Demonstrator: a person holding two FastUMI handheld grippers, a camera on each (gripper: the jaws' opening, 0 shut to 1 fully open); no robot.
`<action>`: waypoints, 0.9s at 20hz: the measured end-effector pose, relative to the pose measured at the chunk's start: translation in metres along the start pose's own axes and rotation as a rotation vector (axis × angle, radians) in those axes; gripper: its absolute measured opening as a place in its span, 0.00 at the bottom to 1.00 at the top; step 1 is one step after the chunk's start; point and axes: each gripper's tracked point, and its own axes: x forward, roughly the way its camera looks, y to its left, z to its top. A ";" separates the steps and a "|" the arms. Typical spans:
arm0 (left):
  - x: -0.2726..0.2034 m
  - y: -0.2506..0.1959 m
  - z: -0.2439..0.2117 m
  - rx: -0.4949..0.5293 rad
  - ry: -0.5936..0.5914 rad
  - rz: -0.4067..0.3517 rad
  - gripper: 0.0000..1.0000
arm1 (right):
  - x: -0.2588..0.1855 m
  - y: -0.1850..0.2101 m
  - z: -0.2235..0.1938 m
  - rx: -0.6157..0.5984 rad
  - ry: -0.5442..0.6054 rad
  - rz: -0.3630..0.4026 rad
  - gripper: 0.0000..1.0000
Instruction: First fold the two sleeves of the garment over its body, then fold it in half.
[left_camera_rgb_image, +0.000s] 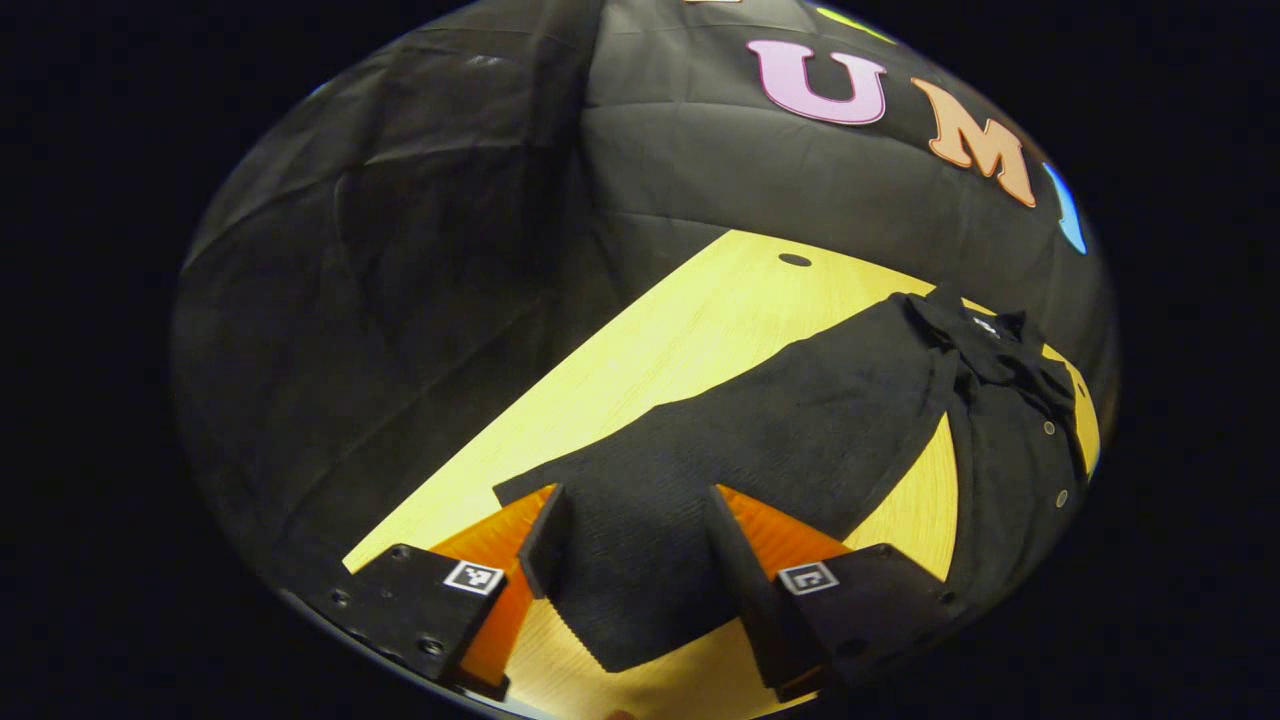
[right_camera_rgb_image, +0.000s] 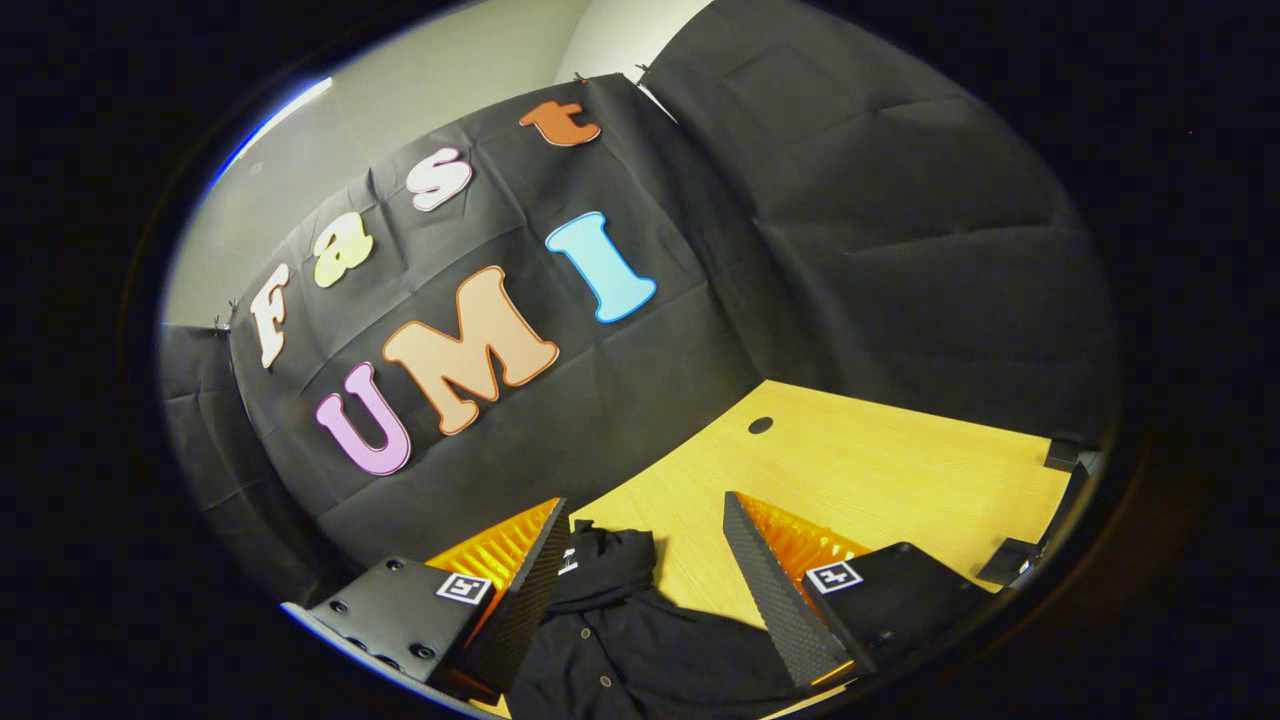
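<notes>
A black button-front garment (left_camera_rgb_image: 1010, 450) lies flat on the yellow wooden table (left_camera_rgb_image: 700, 330), its collar (left_camera_rgb_image: 985, 340) at the far right. One long sleeve (left_camera_rgb_image: 800, 430) stretches out from the body toward me. My left gripper (left_camera_rgb_image: 637, 545) stands open astride that sleeve near its cuff end (left_camera_rgb_image: 620, 630), and the cloth lies flat between the fingers. In the right gripper view the collar (right_camera_rgb_image: 610, 560) and the buttoned front (right_camera_rgb_image: 640, 660) lie just below my right gripper (right_camera_rgb_image: 650, 570). That gripper hovers open above them, holding nothing.
A small round hole (right_camera_rgb_image: 760, 425) marks the table near its far edge. Black clamps or brackets (right_camera_rgb_image: 1010, 560) sit at the table's right edge. Bare wood (right_camera_rgb_image: 900, 480) spreads beyond the collar. The table's left edge (left_camera_rgb_image: 560, 370) runs along the booth's black wall.
</notes>
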 end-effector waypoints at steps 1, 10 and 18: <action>0.001 -0.004 0.000 0.008 0.001 -0.007 0.70 | 0.003 0.001 0.000 0.000 0.007 0.001 0.98; 0.005 -0.009 0.007 -0.073 -0.052 -0.008 0.04 | -0.005 0.001 0.012 0.003 0.013 -0.043 0.98; -0.004 -0.016 0.037 -0.086 -0.116 -0.048 0.00 | -0.016 -0.002 0.021 0.002 0.001 -0.081 0.98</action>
